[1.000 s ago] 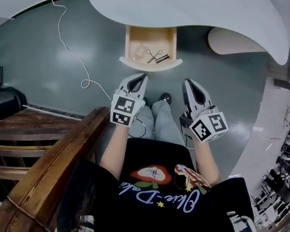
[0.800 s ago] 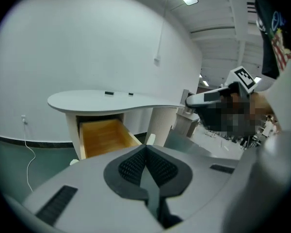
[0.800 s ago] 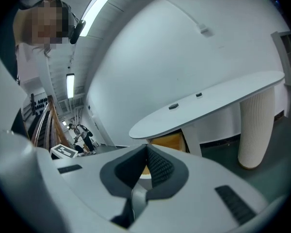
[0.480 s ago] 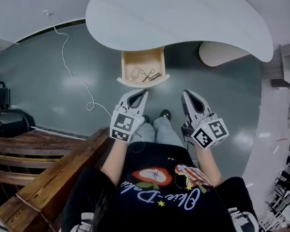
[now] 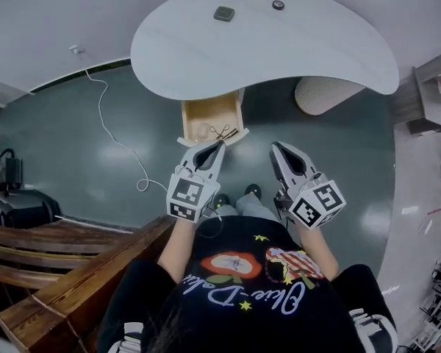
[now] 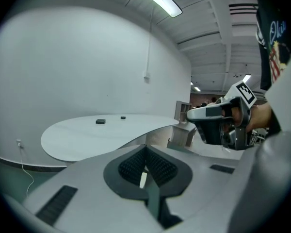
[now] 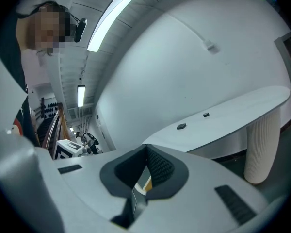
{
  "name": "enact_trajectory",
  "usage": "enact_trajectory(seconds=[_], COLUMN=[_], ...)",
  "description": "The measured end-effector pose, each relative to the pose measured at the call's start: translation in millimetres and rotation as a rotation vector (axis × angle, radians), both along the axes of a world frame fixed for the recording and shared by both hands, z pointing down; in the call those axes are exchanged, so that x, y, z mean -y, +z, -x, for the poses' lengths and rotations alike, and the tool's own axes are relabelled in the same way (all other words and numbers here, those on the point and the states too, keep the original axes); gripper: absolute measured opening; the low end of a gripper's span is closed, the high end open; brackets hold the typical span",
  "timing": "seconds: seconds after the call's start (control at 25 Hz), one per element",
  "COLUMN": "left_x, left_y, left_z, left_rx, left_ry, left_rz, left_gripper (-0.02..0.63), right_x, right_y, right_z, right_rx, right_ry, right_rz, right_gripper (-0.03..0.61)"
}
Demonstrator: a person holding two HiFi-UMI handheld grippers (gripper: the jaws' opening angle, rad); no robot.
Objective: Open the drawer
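Looks along the right gripper [image 7: 146,149], jaws meeting at the tips, ribbed dark pads [image 7: 160,166] flaring apart below, nothing gripped. Shows beyond them a white curved tabletop [image 7: 233,118] carrying a small dark square piece [image 7: 181,126] and a small dark round piece [image 7: 206,114], well apart from the jaws. Takes in a ribbed pale pedestal [image 7: 262,147] under the tabletop at right, a plain white wall [image 7: 184,67], a long ceiling light [image 7: 115,17], and a wooden rail [image 7: 53,125] at far left.

Bright, even light; fisheye-warped edges
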State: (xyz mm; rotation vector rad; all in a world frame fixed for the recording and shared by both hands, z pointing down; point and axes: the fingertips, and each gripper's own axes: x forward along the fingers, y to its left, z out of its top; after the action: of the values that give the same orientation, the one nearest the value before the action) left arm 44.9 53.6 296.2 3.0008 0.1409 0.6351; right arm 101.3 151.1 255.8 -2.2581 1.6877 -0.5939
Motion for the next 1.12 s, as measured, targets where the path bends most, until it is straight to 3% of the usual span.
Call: enact_trajectory(seconds=[0.48, 1.12], left_x=[-12, 12], left_y=[-28, -29], left_z=[-14, 1], left_rx=[-0.063, -0.071], left_ry=[0.034, -0.047], left_rz=[0.016, 0.050], left_gripper=[0.005, 0.005], right_x=[-11, 8], right_y=[-23, -25], right_z=[-12, -3], right_rx=[-0.062, -0.104], right_ry=[0.027, -0.031], right_rz=[-0.013, 0.005], right_gripper=[0.000, 0.000])
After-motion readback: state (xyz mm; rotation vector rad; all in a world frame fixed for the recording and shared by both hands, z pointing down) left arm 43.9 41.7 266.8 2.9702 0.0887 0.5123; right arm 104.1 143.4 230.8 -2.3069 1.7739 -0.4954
